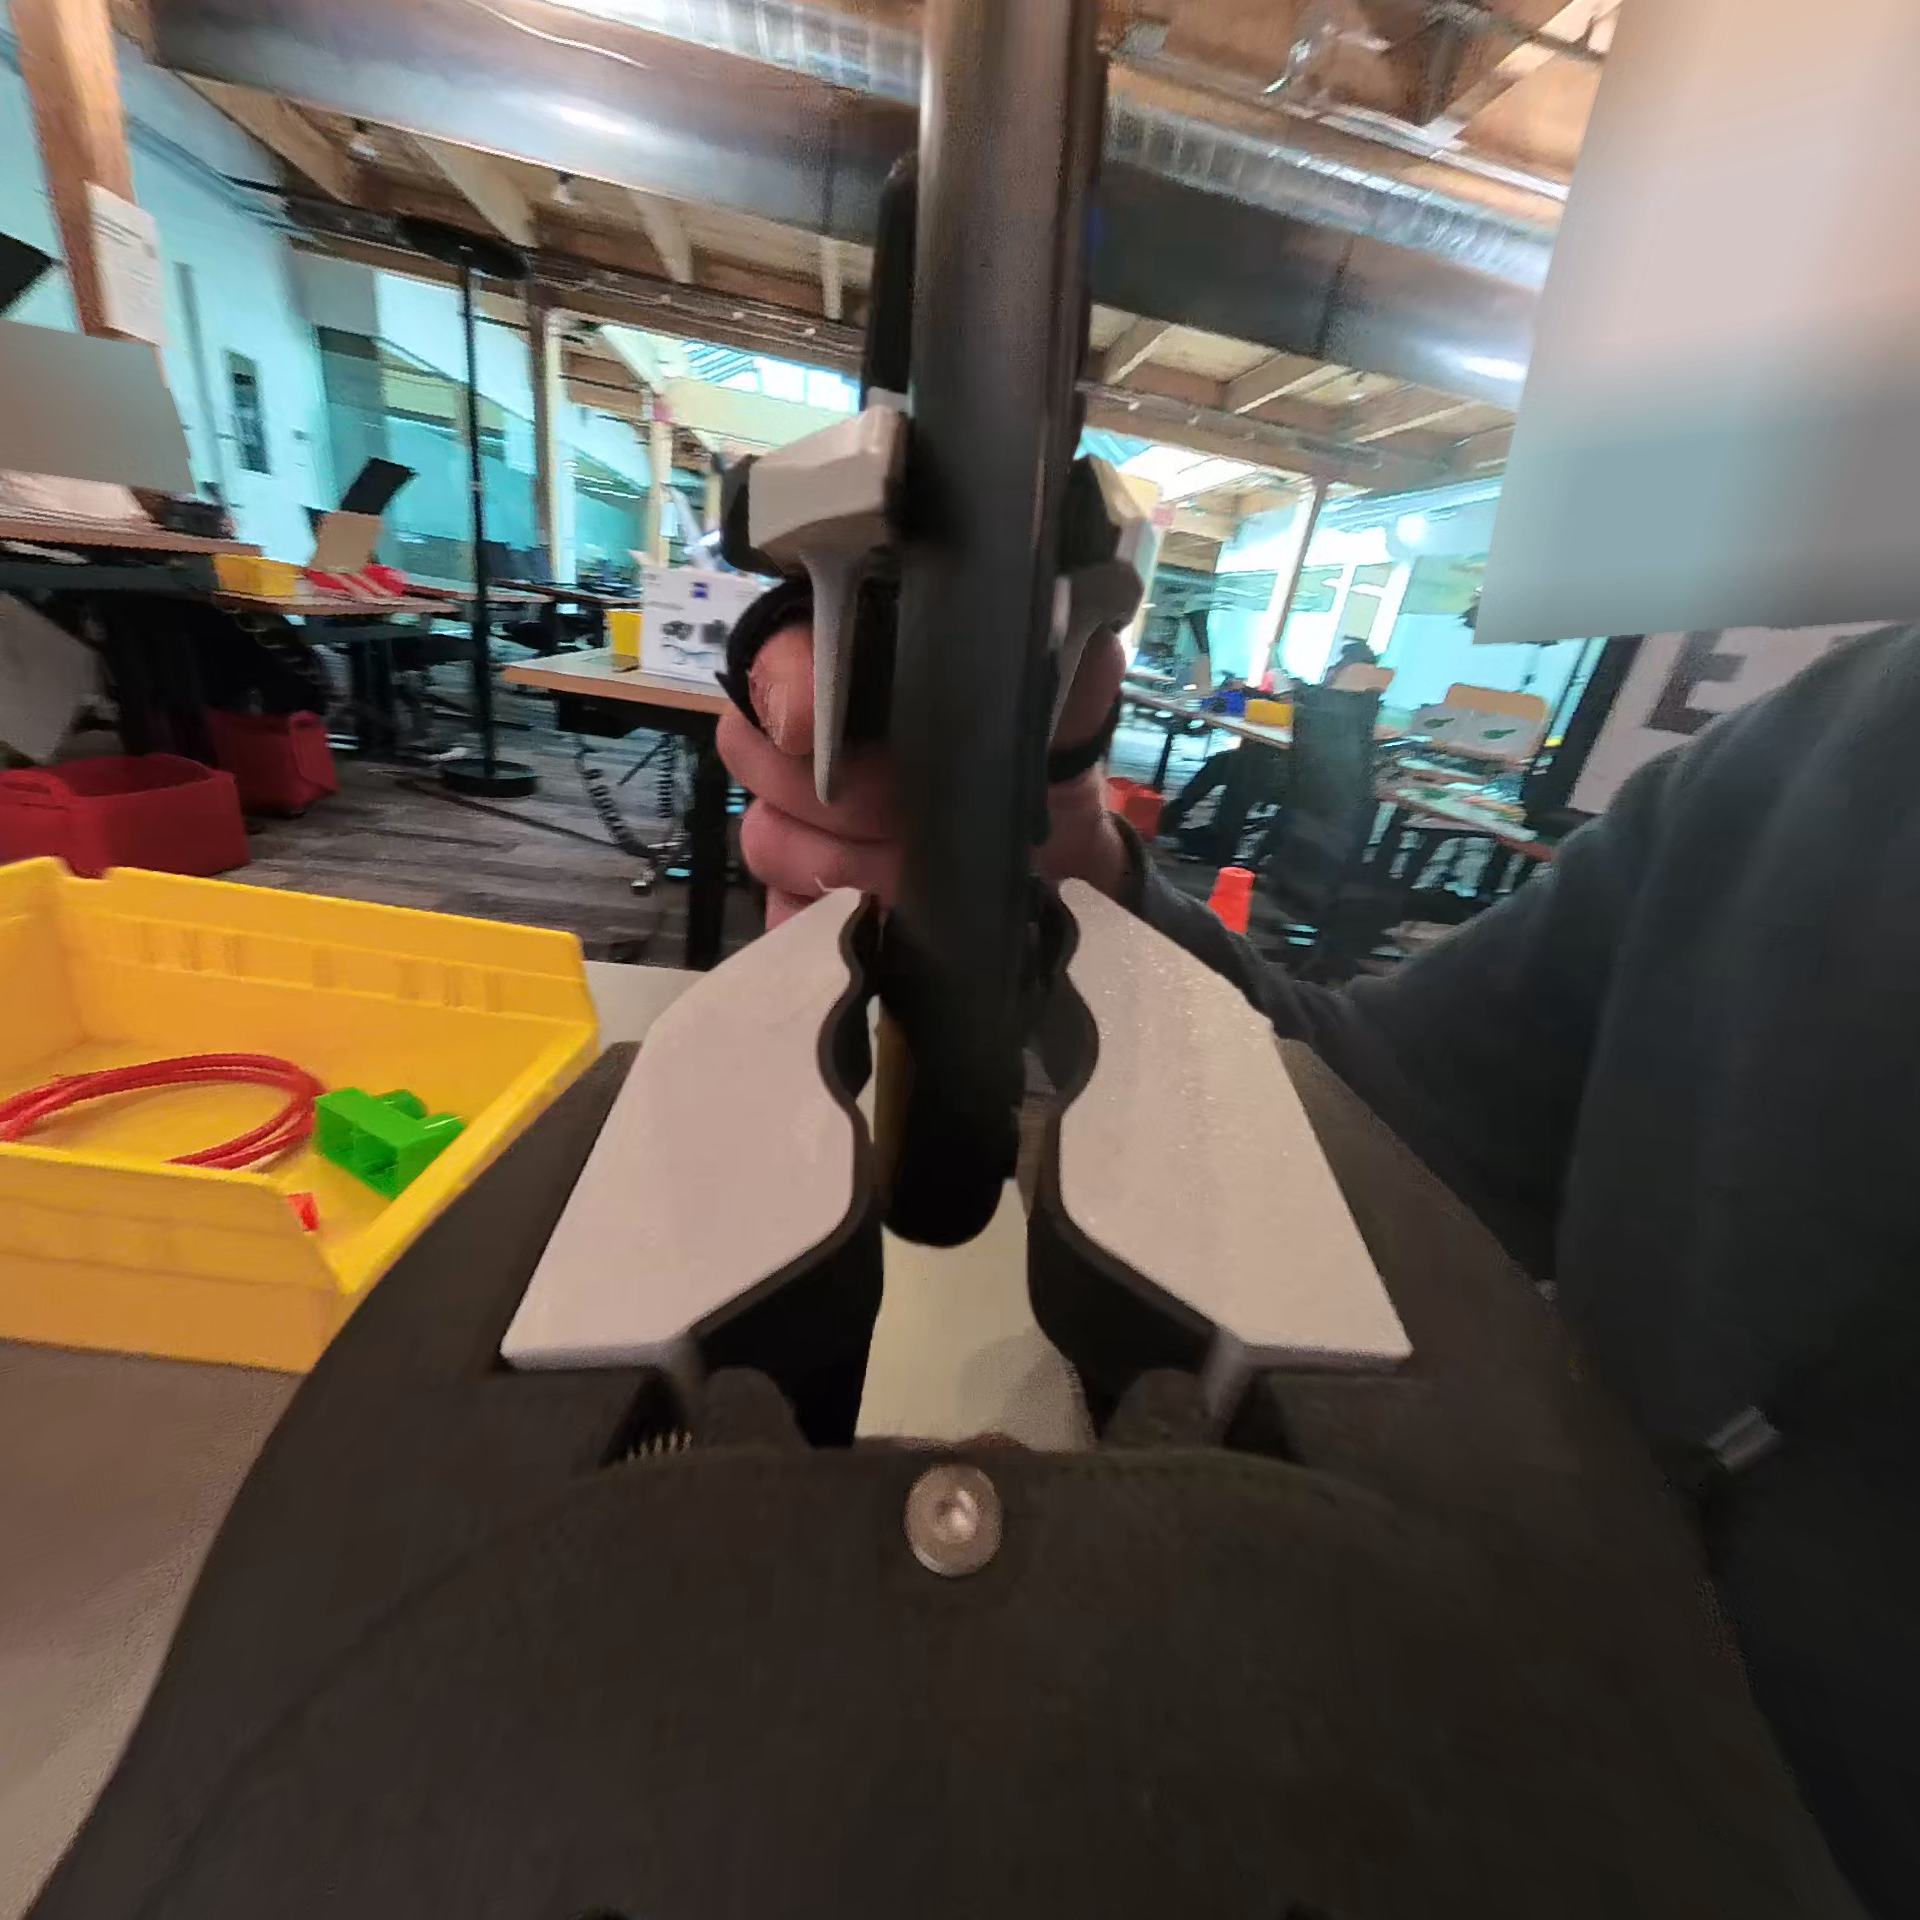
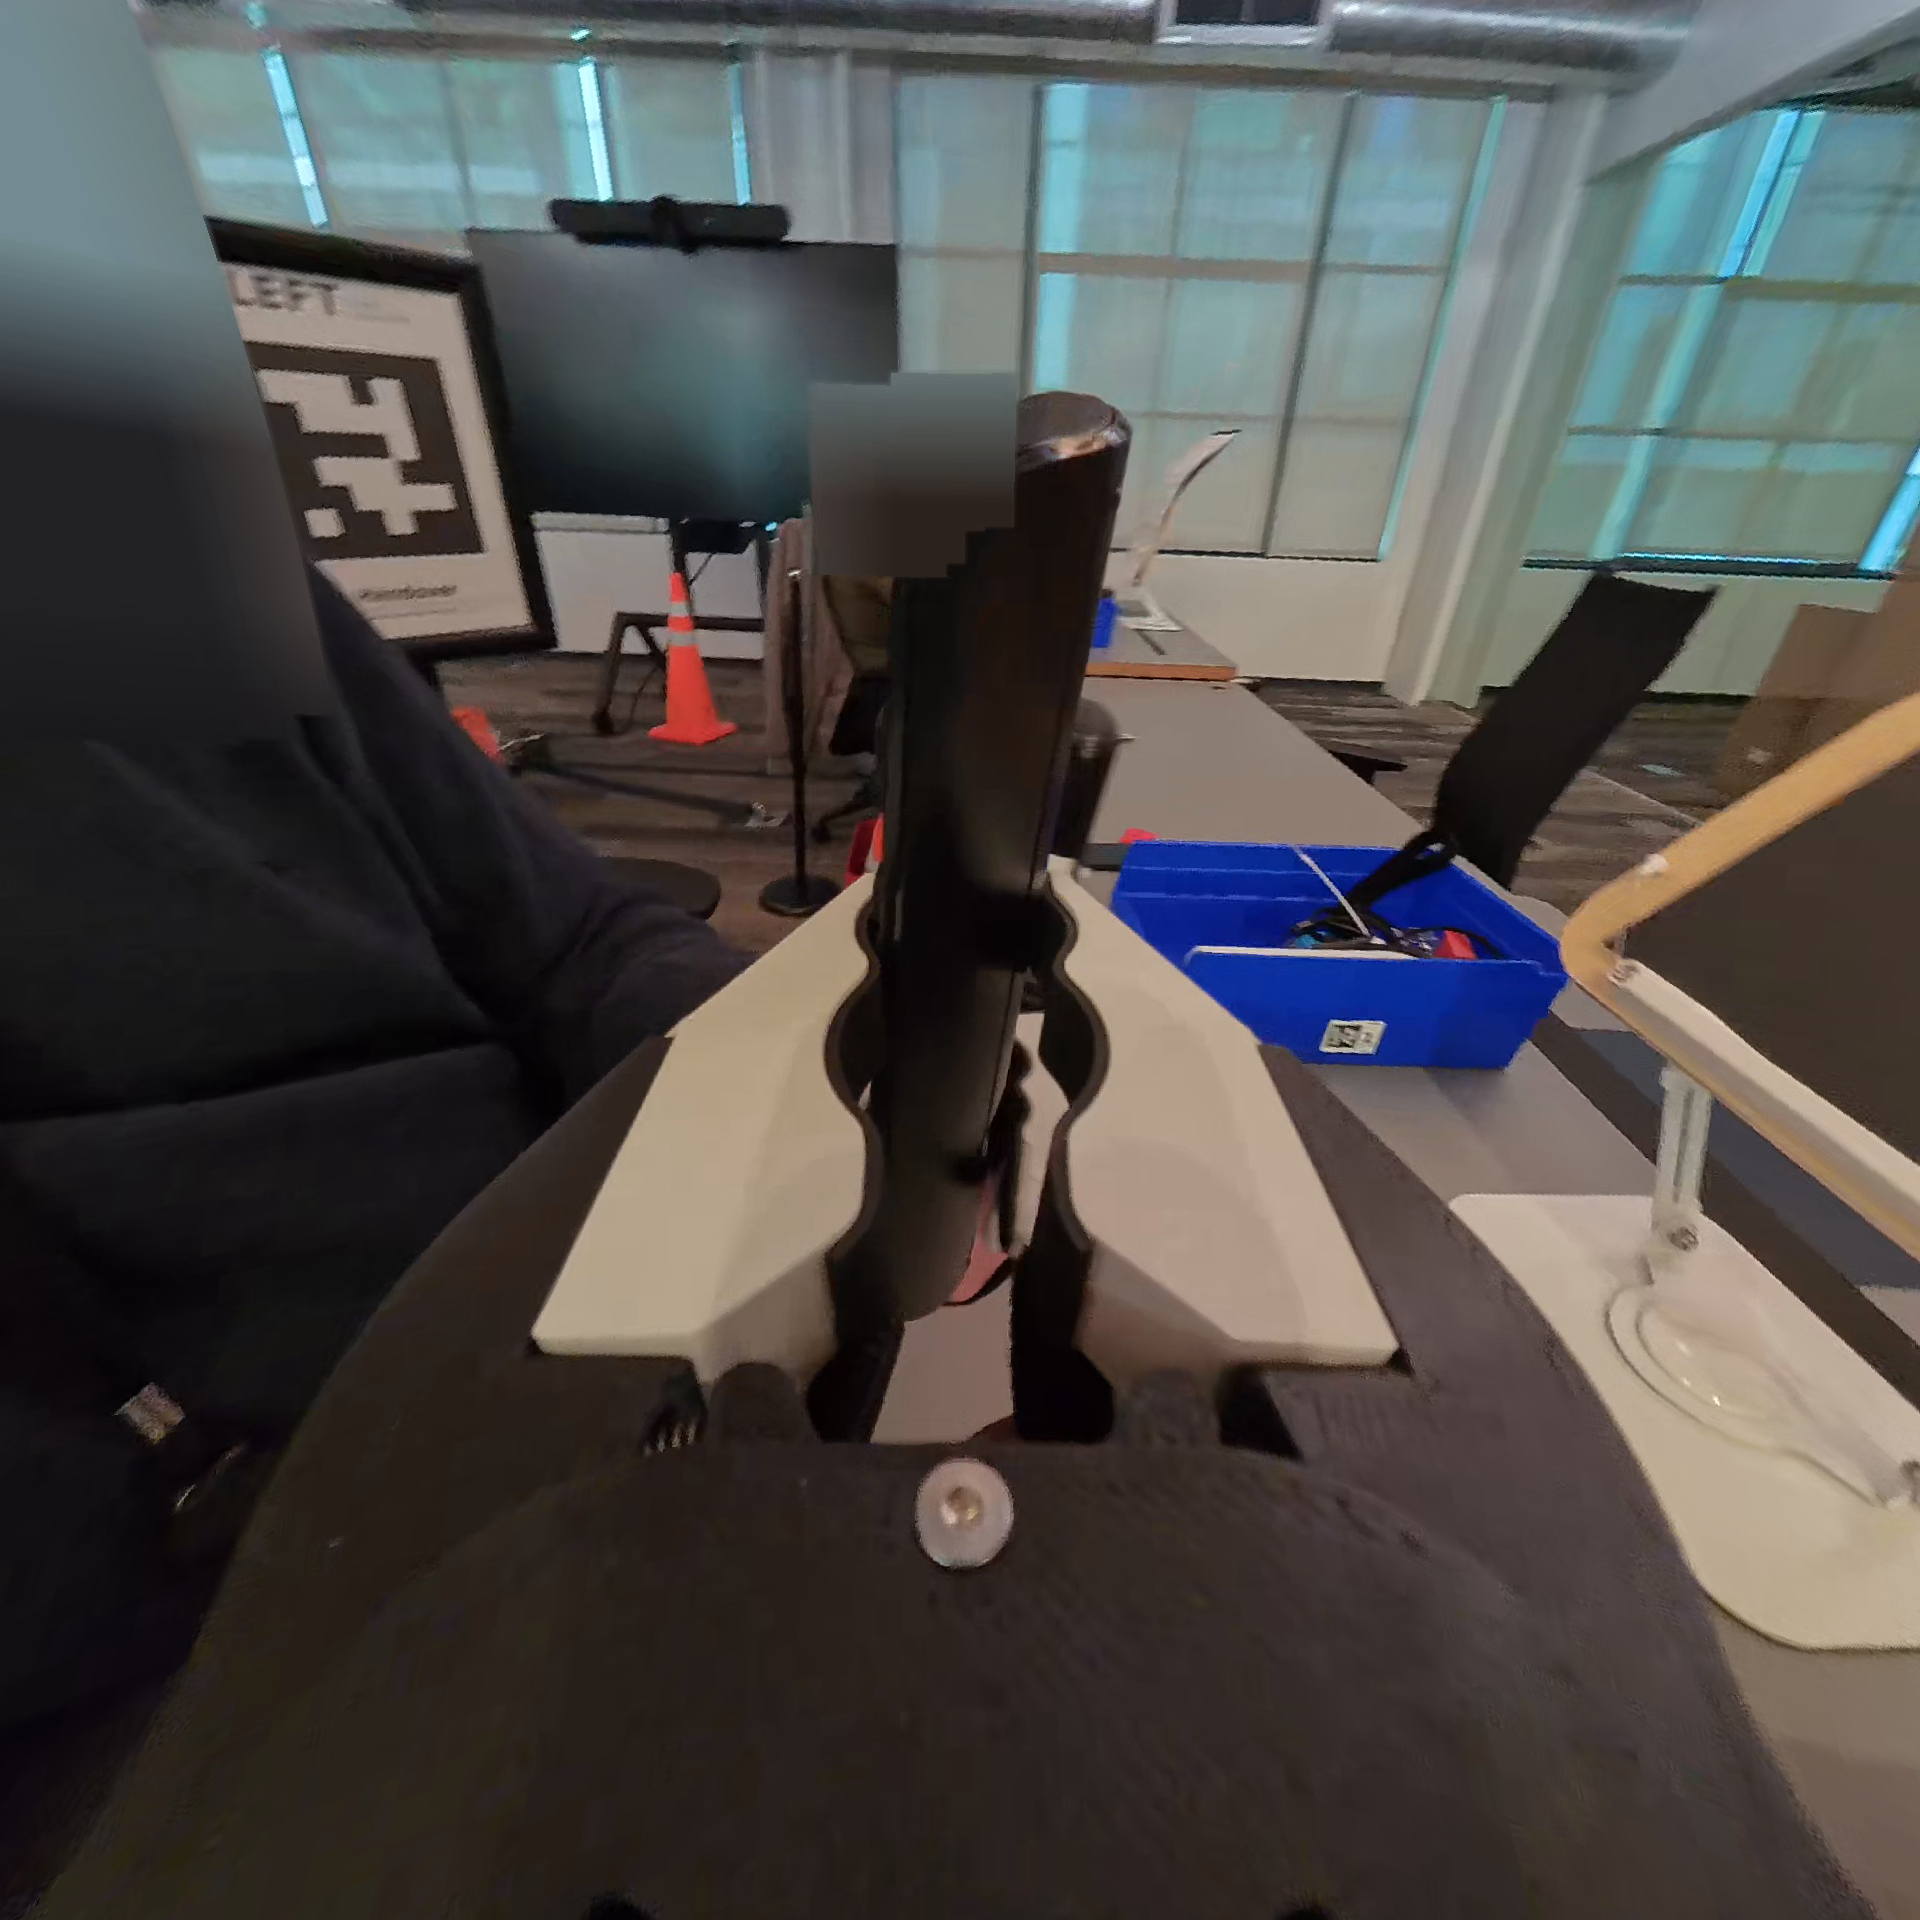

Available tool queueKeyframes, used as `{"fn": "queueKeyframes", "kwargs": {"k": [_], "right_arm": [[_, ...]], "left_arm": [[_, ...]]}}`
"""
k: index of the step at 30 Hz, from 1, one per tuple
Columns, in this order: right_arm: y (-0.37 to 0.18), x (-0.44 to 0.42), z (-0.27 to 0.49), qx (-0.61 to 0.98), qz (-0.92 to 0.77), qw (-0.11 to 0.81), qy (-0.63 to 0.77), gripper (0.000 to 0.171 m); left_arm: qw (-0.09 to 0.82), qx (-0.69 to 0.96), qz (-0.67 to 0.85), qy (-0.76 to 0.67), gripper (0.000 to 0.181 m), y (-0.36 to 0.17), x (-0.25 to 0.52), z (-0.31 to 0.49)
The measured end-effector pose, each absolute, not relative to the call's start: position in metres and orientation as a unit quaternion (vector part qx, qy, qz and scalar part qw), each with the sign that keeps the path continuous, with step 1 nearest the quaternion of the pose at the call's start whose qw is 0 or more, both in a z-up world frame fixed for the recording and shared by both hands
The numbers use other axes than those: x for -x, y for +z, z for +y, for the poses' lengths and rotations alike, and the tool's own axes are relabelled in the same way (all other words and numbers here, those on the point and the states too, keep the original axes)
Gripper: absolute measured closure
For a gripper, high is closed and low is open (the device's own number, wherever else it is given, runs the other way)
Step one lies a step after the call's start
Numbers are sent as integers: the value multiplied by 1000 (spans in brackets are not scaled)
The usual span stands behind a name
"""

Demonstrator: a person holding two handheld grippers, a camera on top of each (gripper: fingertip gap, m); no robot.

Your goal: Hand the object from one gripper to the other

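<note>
My left gripper (image 1: 956,1049) and right gripper (image 2: 961,1049) both clamp the upright dark rod (image 1: 987,623), one just above the other, above the table's near edge. It looks rigid, smooth, probably light; I'd grip the bare shaft squarely, since it could slip.

Exposed wood ceiling beams (image 1: 727,239); tall windows (image 2: 1247,312); grey desks (image 2: 1174,769); orange cone (image 2: 686,665) on dark floor.
</note>
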State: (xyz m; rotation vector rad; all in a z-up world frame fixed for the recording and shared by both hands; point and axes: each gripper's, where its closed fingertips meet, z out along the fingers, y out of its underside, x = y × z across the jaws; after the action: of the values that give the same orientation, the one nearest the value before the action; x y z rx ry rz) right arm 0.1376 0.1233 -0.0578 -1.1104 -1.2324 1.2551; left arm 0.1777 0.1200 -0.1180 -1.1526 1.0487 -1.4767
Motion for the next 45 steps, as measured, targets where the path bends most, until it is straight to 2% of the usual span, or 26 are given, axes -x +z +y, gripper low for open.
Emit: {"fn": "queueKeyframes", "kwargs": {"k": [3,7,14,17,26,30,33,39,45], "right_arm": [[-59,-139,107,424,-560,453,549,149],[-63,-142,89,366,-619,396,571,149],[-78,-132,62,282,-683,305,600,148],[-82,-134,56,268,-689,277,614,148],[-80,-134,68,288,-660,293,629,147],[-79,-132,82,327,-640,330,611,127],[-79,-132,94,365,-623,370,585,126],[-79,-141,137,493,-531,499,476,89],[-82,-150,164,593,-417,584,366,101]], "left_arm": [[437,457,438,-639,128,-112,-172,115],[353,428,459,-694,116,-108,-167,99],[229,360,522,-739,112,-121,-179,55],[211,333,559,-730,122,-128,-184,33],[270,357,550,-705,124,-131,-190,44],[312,388,555,-666,124,-132,-193,55],[348,419,552,-631,124,-131,-193,69],[452,503,507,-535,125,-129,-190,116],[543,583,442,-411,125,-142,-191,160]]}}
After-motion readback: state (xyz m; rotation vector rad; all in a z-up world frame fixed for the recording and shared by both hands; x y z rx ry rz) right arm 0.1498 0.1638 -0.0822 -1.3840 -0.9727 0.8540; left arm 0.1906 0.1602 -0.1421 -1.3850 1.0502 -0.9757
